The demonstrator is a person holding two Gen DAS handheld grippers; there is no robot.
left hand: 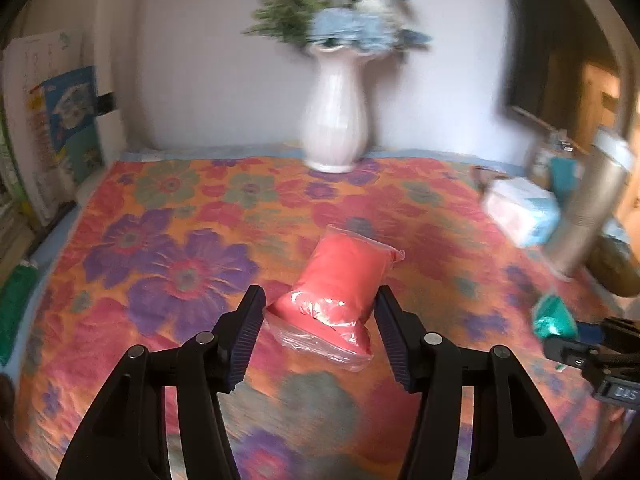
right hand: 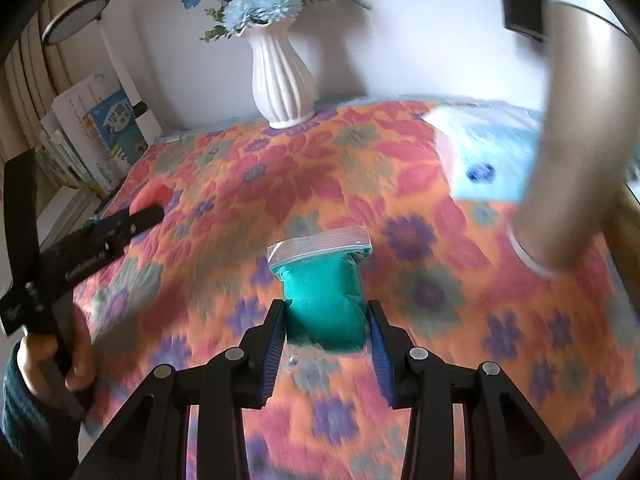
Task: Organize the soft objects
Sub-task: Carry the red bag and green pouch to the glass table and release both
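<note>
my left tongs (left hand: 320,312) gape around red bag (left hand: 340,276), pads apart from it; only right view shows right tongs (right hand: 326,320) pinching teal bag (right hand: 326,304).

Two sealed bags of soft clay, one red (left hand: 334,280) and one teal (right hand: 326,300), share a floral worktop (left hand: 160,240) with one white vase (left hand: 334,120), one tissue pack (left hand: 520,212) at 2 o'clock and one steel cylinder (left hand: 588,208); two grippers, left (left hand: 318,308) and right (right hand: 326,322), attend.
</note>
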